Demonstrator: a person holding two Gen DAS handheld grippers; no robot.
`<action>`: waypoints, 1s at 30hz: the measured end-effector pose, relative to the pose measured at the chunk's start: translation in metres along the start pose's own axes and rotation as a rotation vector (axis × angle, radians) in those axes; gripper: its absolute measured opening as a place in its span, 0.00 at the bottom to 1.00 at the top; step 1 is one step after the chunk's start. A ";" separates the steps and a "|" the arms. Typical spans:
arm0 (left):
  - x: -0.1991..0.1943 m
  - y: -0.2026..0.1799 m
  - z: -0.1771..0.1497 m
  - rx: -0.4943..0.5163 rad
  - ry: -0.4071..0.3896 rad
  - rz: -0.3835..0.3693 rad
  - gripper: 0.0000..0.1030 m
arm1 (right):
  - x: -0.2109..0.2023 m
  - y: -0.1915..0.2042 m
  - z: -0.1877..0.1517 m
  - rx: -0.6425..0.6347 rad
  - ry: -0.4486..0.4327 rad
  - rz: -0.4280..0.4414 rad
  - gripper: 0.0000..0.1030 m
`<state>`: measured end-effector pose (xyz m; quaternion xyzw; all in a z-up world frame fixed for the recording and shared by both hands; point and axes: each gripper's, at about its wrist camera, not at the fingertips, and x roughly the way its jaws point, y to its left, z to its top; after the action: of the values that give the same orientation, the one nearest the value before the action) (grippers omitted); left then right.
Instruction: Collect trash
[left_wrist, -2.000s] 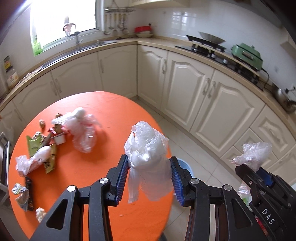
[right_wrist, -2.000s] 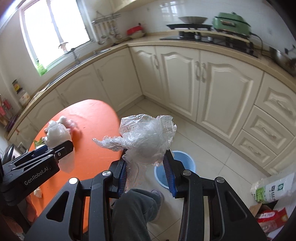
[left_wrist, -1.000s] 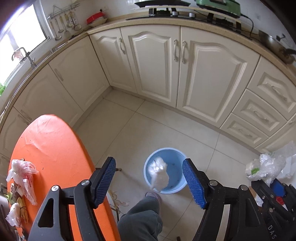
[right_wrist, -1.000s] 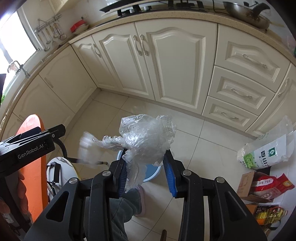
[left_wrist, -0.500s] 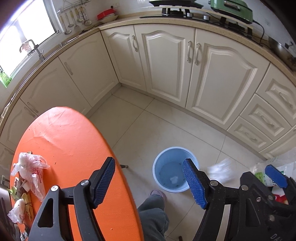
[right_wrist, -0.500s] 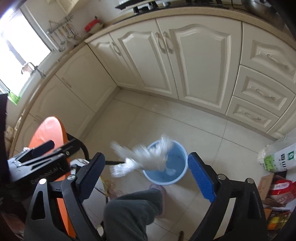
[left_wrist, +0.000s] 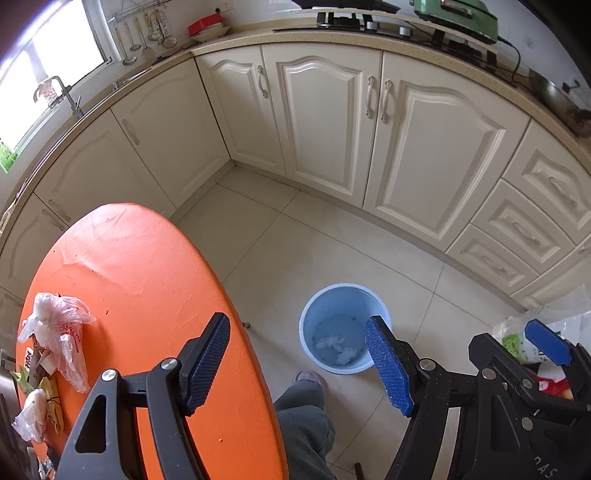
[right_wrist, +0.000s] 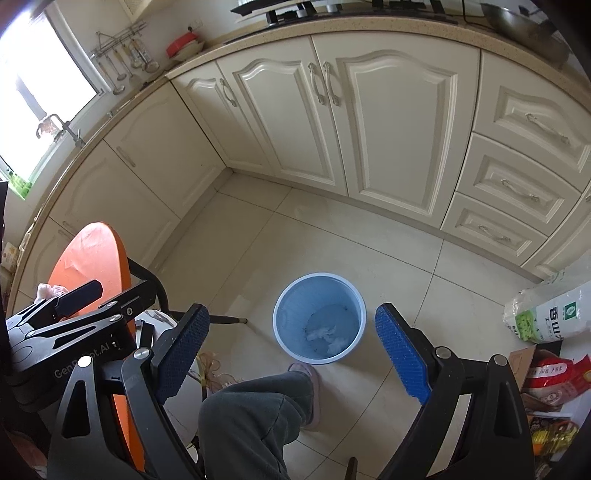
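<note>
A light blue bucket (left_wrist: 343, 295) stands on the tiled floor with crumpled clear plastic bags (left_wrist: 341, 349) in its bottom; it also shows in the right wrist view (right_wrist: 319, 288), with the bags (right_wrist: 327, 334) inside. My left gripper (left_wrist: 297, 365) is open and empty, above the table edge and the bucket. My right gripper (right_wrist: 293, 349) is open and empty, above the bucket. On the orange round table (left_wrist: 147, 280), a clear bag with red print (left_wrist: 61, 334) and several wrappers (left_wrist: 40, 391) lie at the left edge.
Cream kitchen cabinets (left_wrist: 332, 125) curve around the floor. The person's leg and slipper (right_wrist: 258, 410) are just in front of the bucket. A rice sack (right_wrist: 546, 314) and red packages (right_wrist: 550, 380) sit on the floor at right. A chair (right_wrist: 162, 332) stands by the table.
Both grippers carried plastic bags from the table to above the bucket, opened and dropped them. Both bags now lie in the bucket, and both grippers are empty.
</note>
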<state>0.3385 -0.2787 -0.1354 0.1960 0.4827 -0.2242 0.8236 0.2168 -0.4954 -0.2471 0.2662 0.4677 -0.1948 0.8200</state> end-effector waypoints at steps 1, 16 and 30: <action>-0.004 0.002 -0.003 0.001 -0.001 -0.001 0.69 | -0.002 0.000 -0.001 0.001 -0.002 -0.001 0.90; -0.077 0.036 -0.055 -0.051 -0.052 -0.009 0.69 | -0.049 0.036 -0.023 -0.051 -0.057 -0.008 0.90; -0.204 0.117 -0.156 -0.197 -0.177 0.038 0.70 | -0.114 0.120 -0.068 -0.209 -0.136 0.064 0.90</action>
<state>0.2051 -0.0612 -0.0142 0.1027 0.4240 -0.1767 0.8823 0.1848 -0.3514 -0.1463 0.1805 0.4201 -0.1363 0.8788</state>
